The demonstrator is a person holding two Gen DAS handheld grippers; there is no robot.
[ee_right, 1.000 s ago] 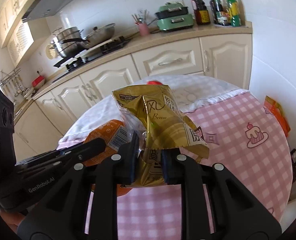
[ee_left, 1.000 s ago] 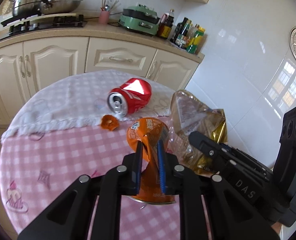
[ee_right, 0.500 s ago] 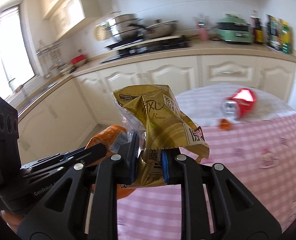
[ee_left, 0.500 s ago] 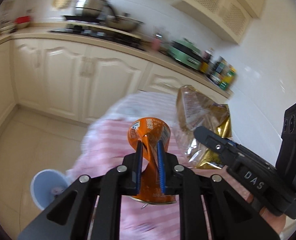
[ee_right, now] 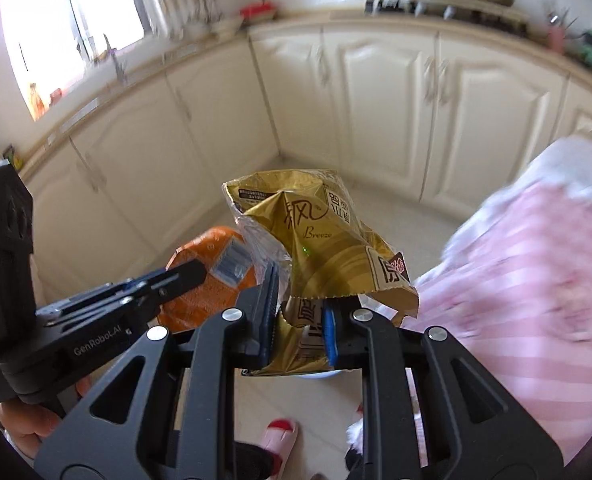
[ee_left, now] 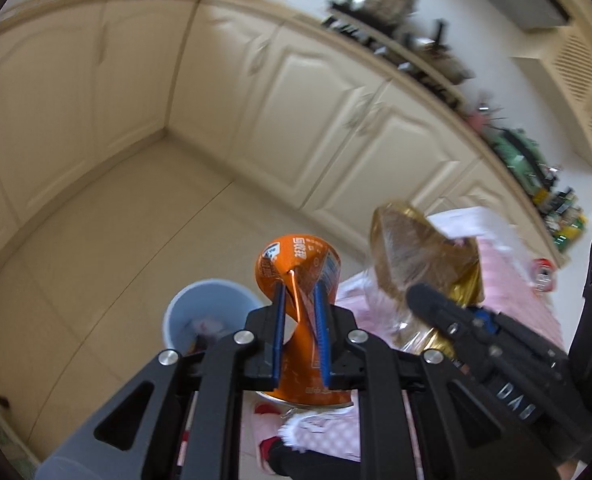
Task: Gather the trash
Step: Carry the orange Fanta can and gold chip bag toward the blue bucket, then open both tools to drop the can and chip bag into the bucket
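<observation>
My left gripper [ee_left: 299, 300] is shut on a crushed orange can [ee_left: 298, 268] and holds it in the air above the floor. A light blue trash bin [ee_left: 208, 312] stands on the floor just below and left of the can. My right gripper [ee_right: 298, 300] is shut on a crumpled gold snack bag [ee_right: 316, 240]. The bag also shows in the left wrist view [ee_left: 420, 256], to the right of the can. The orange can shows in the right wrist view [ee_right: 212, 280], left of the bag, pinched by the left gripper's fingers [ee_right: 176, 276].
The pink checked table [ee_right: 536, 280] lies to the right, with a red can [ee_left: 543, 274] on it. Cream cabinets [ee_left: 316, 100] line the walls behind a beige tile floor [ee_left: 116, 240]. A pink slipper [ee_right: 280, 436] shows below the grippers.
Both grippers have swung left, away from the table and over the floor, still holding the can and the bag. The blue bin now sits close under the left gripper.
</observation>
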